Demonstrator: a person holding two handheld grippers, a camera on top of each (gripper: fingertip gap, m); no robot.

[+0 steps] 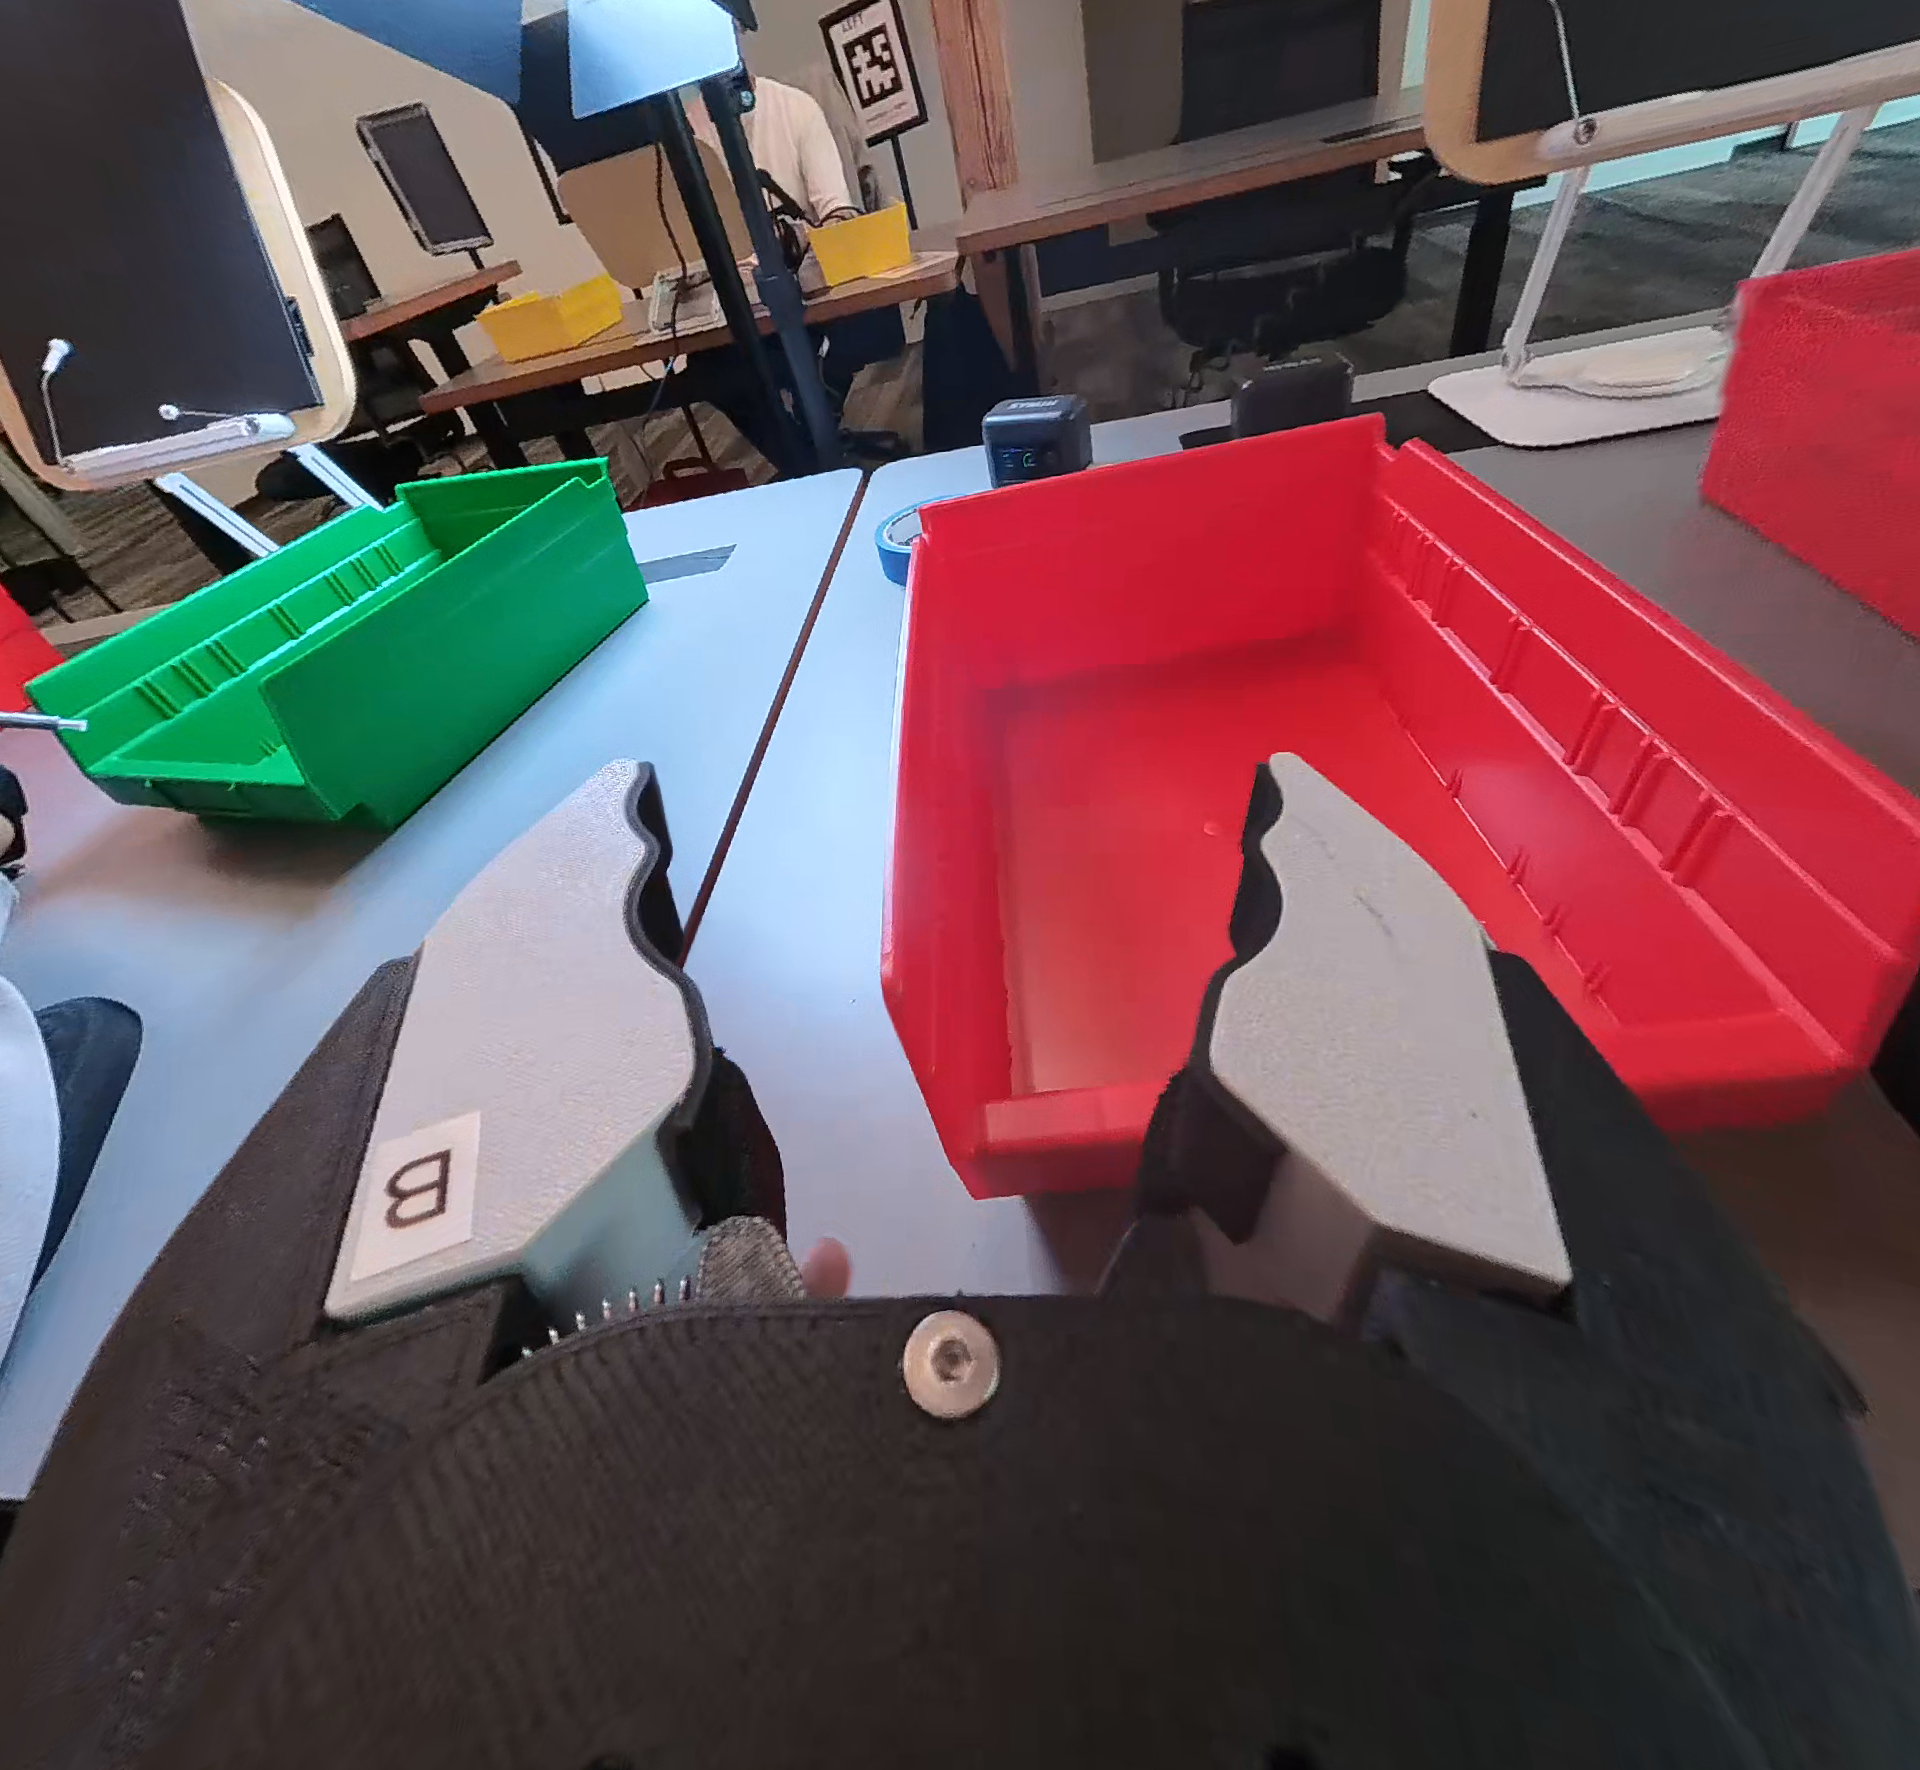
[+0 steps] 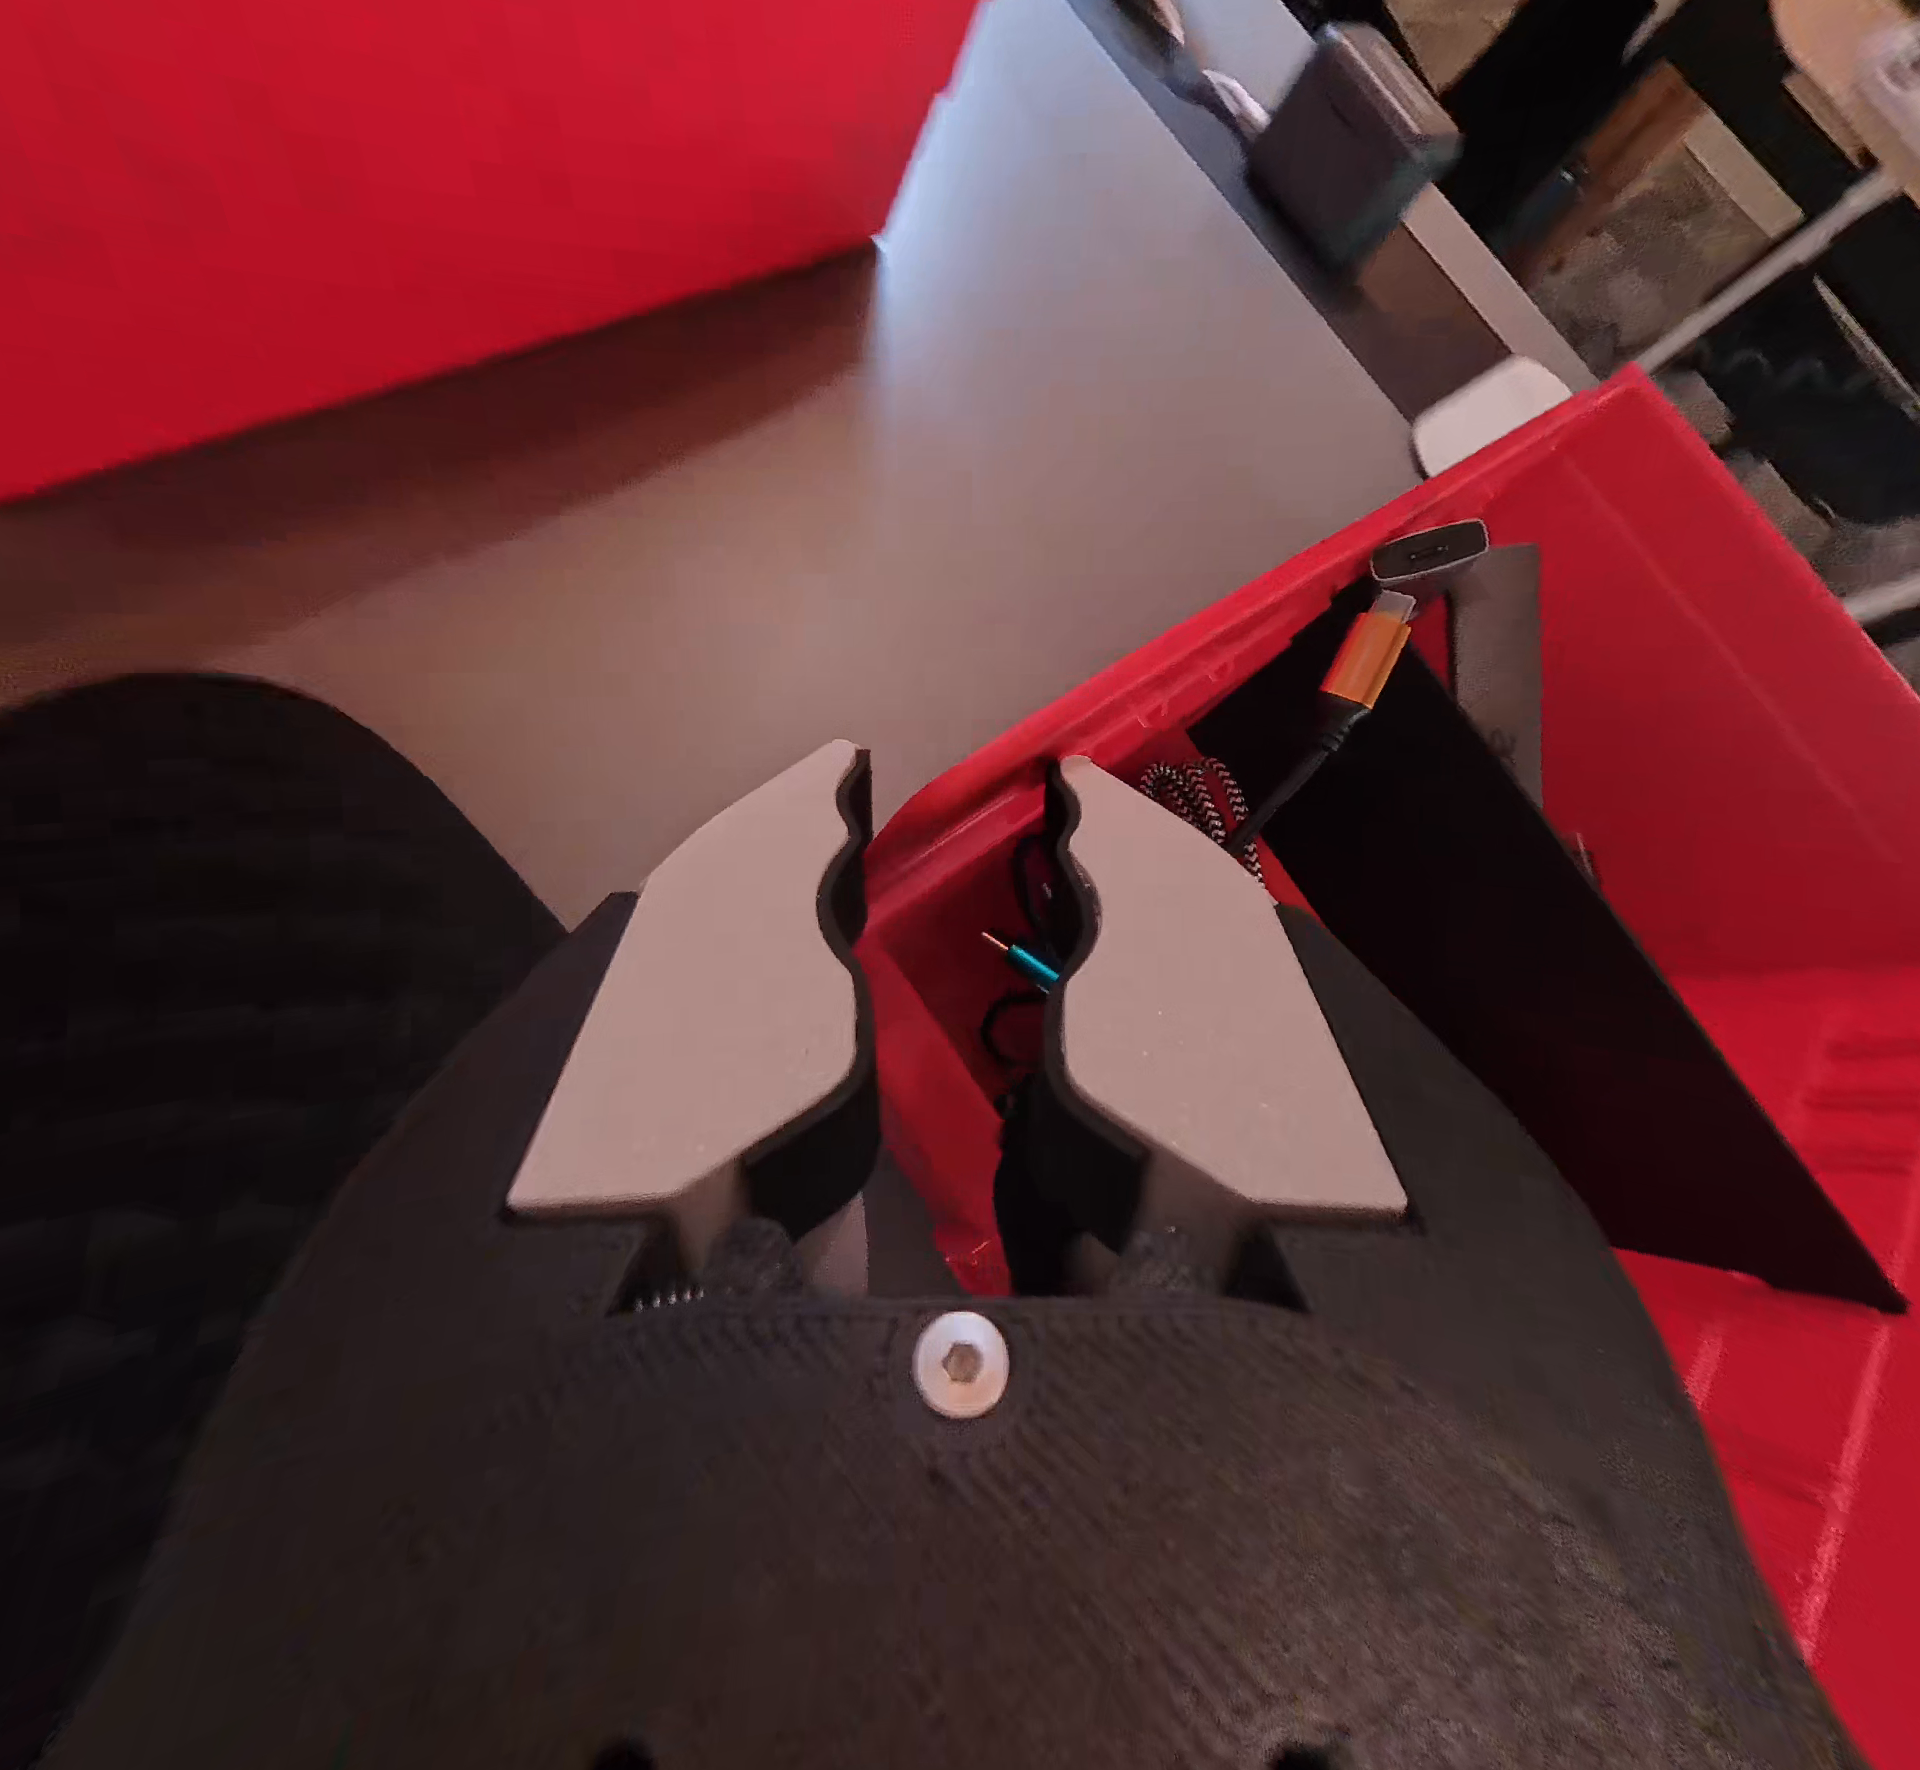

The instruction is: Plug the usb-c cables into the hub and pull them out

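Note:
In the right wrist view a red bin (image 2: 1683, 681) holds a small grey hub (image 2: 1429, 546) leaning on its near wall, with an orange-ended cable (image 2: 1366, 655) plugged into it. A braided black-and-white cable (image 2: 1195, 795) and a teal-ended plug (image 2: 1034, 967) lie lower in the same compartment, beside a black divider (image 2: 1507, 993). My right gripper (image 2: 956, 775) is open and empty, its tips astride the bin's near wall. In the left wrist view my left gripper (image 1: 956, 775) is wide open and empty, above the near end of another red bin (image 1: 1351, 785).
A green bin (image 1: 343, 671) stands at the left on the grey table (image 1: 769, 785). A blue tape roll (image 1: 896, 541) and a small dark device (image 1: 1034, 442) sit behind the red bin. A further red bin (image 1: 1818, 432) stands at the right, and one (image 2: 416, 141) fills the far left in the right view.

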